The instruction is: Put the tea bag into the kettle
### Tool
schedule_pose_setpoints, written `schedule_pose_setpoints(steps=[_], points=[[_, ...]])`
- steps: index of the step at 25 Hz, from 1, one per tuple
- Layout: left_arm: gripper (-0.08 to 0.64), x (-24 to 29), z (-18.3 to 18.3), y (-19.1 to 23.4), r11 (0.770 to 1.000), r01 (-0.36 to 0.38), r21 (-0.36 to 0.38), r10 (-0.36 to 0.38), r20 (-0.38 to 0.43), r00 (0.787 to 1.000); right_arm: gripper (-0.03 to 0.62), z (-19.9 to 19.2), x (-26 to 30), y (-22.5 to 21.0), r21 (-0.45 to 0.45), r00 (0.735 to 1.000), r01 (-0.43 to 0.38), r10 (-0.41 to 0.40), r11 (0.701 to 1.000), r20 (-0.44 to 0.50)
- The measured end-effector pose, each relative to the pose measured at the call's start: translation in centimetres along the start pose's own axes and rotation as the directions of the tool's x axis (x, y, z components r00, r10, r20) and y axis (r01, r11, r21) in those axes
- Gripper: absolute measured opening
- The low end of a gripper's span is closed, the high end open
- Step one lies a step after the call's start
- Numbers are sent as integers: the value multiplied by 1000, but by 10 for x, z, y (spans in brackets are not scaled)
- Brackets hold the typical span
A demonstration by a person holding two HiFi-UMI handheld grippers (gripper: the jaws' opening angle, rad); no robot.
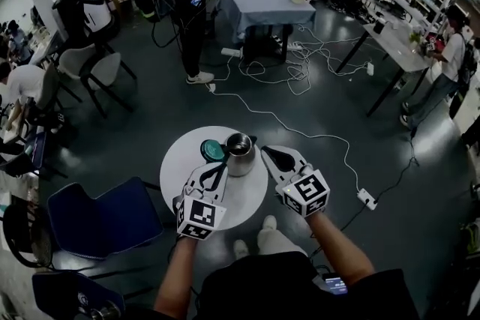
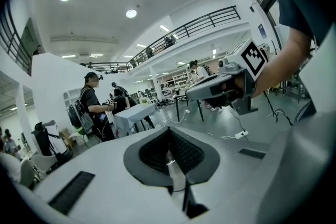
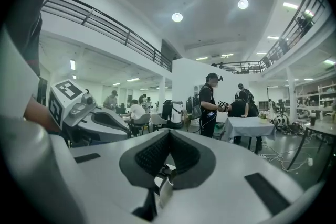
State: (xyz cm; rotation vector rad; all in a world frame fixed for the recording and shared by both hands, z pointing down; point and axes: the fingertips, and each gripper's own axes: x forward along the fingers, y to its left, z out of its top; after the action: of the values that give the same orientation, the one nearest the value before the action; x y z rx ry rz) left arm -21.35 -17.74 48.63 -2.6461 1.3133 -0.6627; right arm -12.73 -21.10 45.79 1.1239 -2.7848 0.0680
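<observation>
Here, the person is holding both grippers low over the near part of a round white table point(image 1: 251, 204), one on each side of the kettle point(image 1: 240, 154). The kettle, a shiny steel pot, is standing toward the far edge of the table with its top open. A teal lid point(image 1: 211, 151) is lying just to its left, touching it or nearly so. The left gripper point(image 1: 220, 167) is pointing toward the lid and the kettle's near-left side. Its own view is showing the ribbed dark pads point(image 2: 152, 152) clenched together at the tip, with only a pale sliver in the slit below them; what that sliver is I cannot tell. The right gripper point(image 1: 265, 153) is sitting just right of the kettle, its tip near the kettle's wall, and its jaws are likewise pressing against each other with nothing recognisable between them. The tea bag is not showing plainly in any view, so its place cannot be told. A blue chair point(image 1: 105, 217) is standing left of the table, and a white cable point(image 1: 322, 137) is trailing across the dark floor to the right.
</observation>
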Motion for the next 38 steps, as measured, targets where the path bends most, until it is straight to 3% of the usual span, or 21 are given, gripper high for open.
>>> schedule_pose_setpoints(steps=[3, 10, 19, 25, 38], points=[[15, -12, -5, -2, 1000, -1, -11, 1, 9, 1000, 17, 5, -2, 16, -10, 1000, -3, 3, 1000, -1], [15, -26, -1, -5, 991, 24, -131, -14, 73, 997, 17, 5, -12, 27, -36, 1000, -5, 5, 999, -12], [15, -36, 17, -18, 990, 8, -138, 5, 90, 996, 17, 19, -39, 33, -49, 1000, -22, 23, 999, 11], [15, -43, 33, -41, 999, -28, -26, 30, 61, 998, 17, 25, -70, 40, -61, 998, -62, 64, 996, 23], [15, -67, 67, -118, 993, -45, -112, 51, 54, 997, 17, 30, -159, 43, -54, 994, -91, 94, 994, 57]])
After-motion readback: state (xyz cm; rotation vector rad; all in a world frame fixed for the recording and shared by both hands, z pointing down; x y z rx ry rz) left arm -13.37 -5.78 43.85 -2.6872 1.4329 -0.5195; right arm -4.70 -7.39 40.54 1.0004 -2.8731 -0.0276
